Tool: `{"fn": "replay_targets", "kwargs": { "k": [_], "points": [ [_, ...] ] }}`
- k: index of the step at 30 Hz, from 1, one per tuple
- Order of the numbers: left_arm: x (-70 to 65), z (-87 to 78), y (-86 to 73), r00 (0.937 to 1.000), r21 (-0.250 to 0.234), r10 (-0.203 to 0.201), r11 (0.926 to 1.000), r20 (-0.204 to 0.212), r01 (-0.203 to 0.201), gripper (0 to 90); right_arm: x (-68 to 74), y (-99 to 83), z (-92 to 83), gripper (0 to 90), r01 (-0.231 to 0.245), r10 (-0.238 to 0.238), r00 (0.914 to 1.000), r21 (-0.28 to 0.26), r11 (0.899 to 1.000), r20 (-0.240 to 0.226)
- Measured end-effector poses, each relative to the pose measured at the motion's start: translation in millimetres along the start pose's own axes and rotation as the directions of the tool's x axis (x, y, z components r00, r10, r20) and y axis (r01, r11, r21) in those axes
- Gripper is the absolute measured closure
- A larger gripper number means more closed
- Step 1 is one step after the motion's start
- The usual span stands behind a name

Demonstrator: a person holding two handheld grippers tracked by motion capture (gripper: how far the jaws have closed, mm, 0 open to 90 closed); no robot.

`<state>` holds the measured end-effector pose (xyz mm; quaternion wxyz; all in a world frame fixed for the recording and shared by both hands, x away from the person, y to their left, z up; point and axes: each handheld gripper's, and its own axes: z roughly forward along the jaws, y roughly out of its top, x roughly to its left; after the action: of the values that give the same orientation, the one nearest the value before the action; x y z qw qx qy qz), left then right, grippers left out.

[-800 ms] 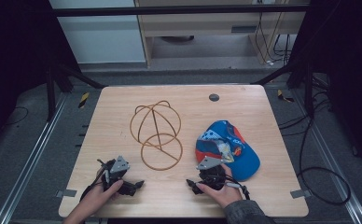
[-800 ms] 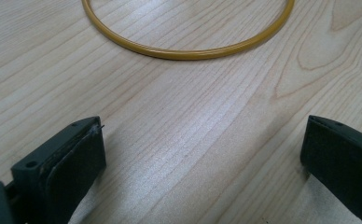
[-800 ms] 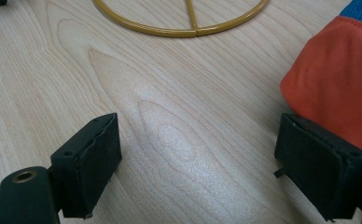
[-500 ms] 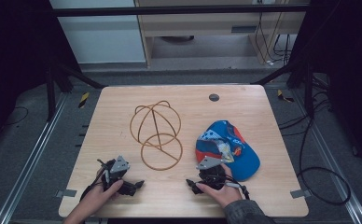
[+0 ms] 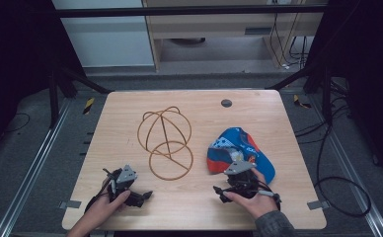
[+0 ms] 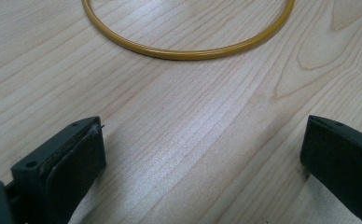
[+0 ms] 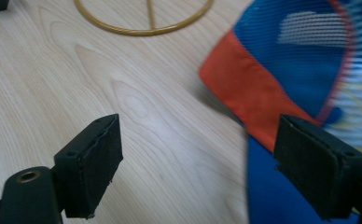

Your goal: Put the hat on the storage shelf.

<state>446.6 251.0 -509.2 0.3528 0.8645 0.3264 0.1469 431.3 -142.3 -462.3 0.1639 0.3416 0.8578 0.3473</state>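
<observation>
On the light wooden table (image 5: 130, 123), seen from the high view, a blue cap with an orange-red band and white and yellow markings (image 5: 241, 150) lies in the lower right of the frame, resting flat on the board. Just below it the right gripper (image 5: 218, 190), held in the person's right hand (image 5: 253, 200), sits low over the table with its grey three-cornered plate uppermost, the plate overlapping the near edge of the cap. In the right gripper view the two black jaws stand wide apart with nothing between the pads; bare wood fills the gap, and the cap's orange-red band and blue mesh lie at the right of the frame, running behind the right-hand jaw; contact between that jaw and the fabric cannot be determined. A mustard-yellow wire cap stand with a round base ring and domed hoops (image 5: 167, 138) stands at the centre of the table, apart from the cap to its right. The left gripper (image 5: 147, 194), in the person's left hand (image 5: 103, 210), rests at the lower left of the high view, below and left of the stand's base ring. In the left gripper view its jaws are likewise spread and empty, with the yellow ring crossing the top of the frame, well clear of the pads. A small dark round disc (image 5: 226, 103) is set in the table near its far edge.
</observation>
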Motion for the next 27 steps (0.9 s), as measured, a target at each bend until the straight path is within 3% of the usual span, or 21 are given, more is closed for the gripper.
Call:
{"fn": "replay_targets", "kwargs": {
  "k": [5, 14, 23, 27],
  "points": [
    [0.0, 0.0, 0.0, 1.0000, 0.000, 0.000, 1.0000, 0.000, 0.000, 0.0, -20.5, -3.6, -20.9, 17.0, -0.023, 0.023, 0.9994, 0.014, 1.000, 0.024],
    [0.0, 0.0, 0.0, 1.0000, 0.000, 0.000, 1.0000, 0.000, 0.000, 0.0, -61.2, 1.7, -47.9, 21.4, -0.054, 0.046, 0.9952, 0.096, 0.994, 0.086],
    [0.0, 0.0, 0.0, 1.0000, 0.000, 0.000, 1.0000, 0.000, 0.000, 0.0, -84.2, 22.6, -53.5, 24.0, -0.041, 0.026, 0.9957, 0.178, 0.983, 0.090],
    [0.0, 0.0, 0.0, 1.0000, 0.000, 0.000, 1.0000, 0.000, 0.000, 0.0, -90.7, 32.3, -51.6, 23.3, -0.051, 0.038, 0.9970, 0.208, 0.977, 0.067]
  ]
}}
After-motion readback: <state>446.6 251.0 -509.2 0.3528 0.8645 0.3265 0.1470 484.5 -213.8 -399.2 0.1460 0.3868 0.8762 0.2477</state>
